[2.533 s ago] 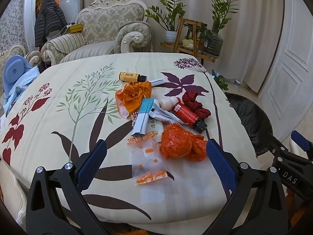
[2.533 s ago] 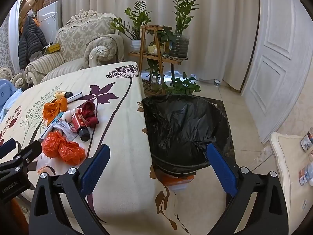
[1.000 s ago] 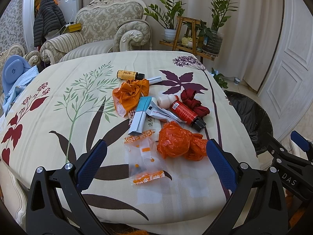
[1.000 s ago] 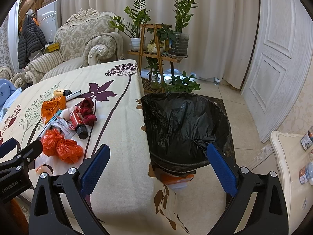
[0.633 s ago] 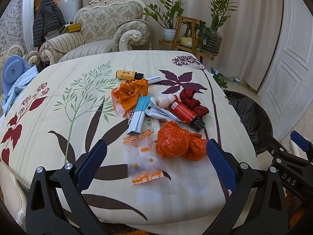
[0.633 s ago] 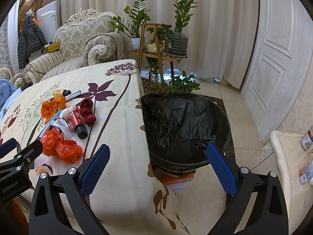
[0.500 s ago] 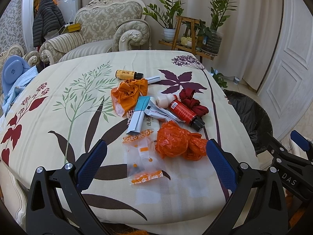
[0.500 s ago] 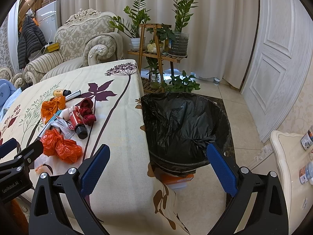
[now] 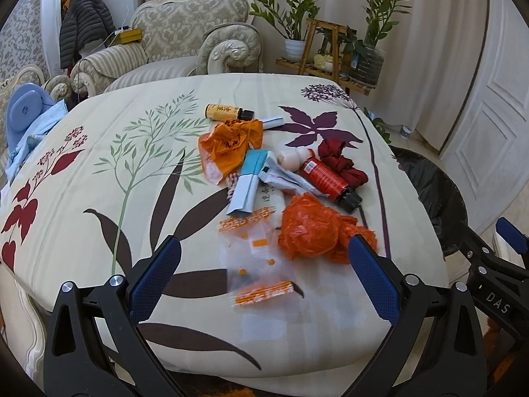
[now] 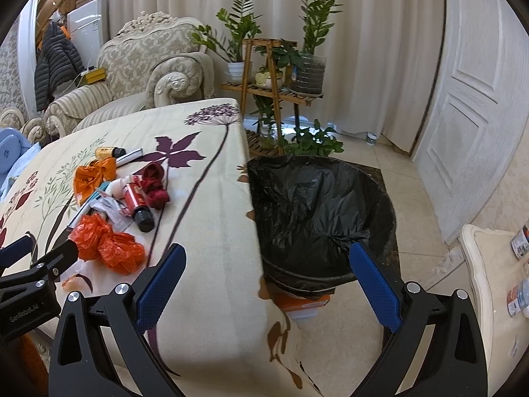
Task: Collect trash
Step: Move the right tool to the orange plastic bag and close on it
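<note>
Left wrist view: nothing looks collected yet. The trash lies in a loose pile on the tabletop (image 9: pixel 139 172). A yellow bottle (image 9: pixel 226 112) sits at 12 o'clock of the pile, with an orange wrapper (image 9: pixel 231 144) just below it. At the centre are a blue-white tube (image 9: pixel 248 185) and a red bottle (image 9: pixel 327 178), and dark red cloth (image 9: pixel 344 163) touches the red bottle at 2 o'clock. A crumpled orange bag (image 9: pixel 314 231) and clear sachets (image 9: pixel 258 258) are nearest the camera. The left gripper (image 9: pixel 261 268) stands above the near edge of the pile. Its jaws are wide apart and have just been closing slightly; the sachets and bag show between them, but neither pad seems to touch anything.

Right wrist view: the bin (image 10: pixel 320 211), lined with a black bag, stands on the floor against the tabletop's edge, at 3 o'clock of the pile. No trash shows inside, as far as can be seen. The right gripper (image 10: pixel 267 281) hangs over the tabletop's edge and the bin's near rim, jaws spread wide, holding nothing. The whole pile is left to move, I judge.
</note>
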`<state>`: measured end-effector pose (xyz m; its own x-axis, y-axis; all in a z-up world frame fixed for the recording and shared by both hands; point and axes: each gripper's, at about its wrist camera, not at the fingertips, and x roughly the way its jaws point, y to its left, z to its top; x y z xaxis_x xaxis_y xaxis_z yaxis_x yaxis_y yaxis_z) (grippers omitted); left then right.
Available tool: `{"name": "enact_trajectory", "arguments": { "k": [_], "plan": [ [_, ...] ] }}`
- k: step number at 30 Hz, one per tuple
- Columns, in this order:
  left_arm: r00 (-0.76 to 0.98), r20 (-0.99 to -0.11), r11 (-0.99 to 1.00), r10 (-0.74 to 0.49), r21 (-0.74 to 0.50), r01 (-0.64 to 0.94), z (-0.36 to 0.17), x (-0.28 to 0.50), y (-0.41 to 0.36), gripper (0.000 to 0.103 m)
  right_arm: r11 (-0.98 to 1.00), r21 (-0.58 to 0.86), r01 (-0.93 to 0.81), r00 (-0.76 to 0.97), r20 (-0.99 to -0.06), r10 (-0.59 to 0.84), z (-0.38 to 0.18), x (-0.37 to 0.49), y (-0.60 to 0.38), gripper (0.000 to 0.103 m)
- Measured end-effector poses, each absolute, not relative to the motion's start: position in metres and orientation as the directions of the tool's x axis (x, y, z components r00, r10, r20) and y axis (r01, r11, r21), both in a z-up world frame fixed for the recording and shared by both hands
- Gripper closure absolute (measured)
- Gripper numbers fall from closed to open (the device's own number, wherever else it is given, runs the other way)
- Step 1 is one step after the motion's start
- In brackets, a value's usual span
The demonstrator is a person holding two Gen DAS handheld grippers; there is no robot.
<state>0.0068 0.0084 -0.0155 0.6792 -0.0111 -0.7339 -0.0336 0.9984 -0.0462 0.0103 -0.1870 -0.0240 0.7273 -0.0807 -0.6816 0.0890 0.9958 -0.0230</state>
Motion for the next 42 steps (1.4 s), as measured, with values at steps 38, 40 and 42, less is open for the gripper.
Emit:
{"name": "enact_trajectory", "arguments": {
  "k": [38, 40, 42],
  "plan": [
    [0.635, -0.769, 0.984, 0.068, -0.053, -0.169, -0.027, -0.006, 0.091, 0.04, 0.952, 0.004, -0.306, 0.648, -0.732, 0.211, -0.034, 0.029, -0.064, 0.034],
    [0.64, -0.765, 0.984, 0.075, -0.049, -0.173, -0.026, -0.006, 0.09, 0.04, 0.953, 0.005, -0.303, 0.652, -0.728, 0.211, -0.033, 0.03, -0.065, 0.031],
    [0.645, -0.76, 0.983, 0.079, -0.048, -0.178, -0.026, -0.006, 0.09, 0.039, 0.954, 0.01, -0.299, 0.654, -0.726, 0.212, -0.032, 0.03, -0.067, 0.03]
  ]
}}
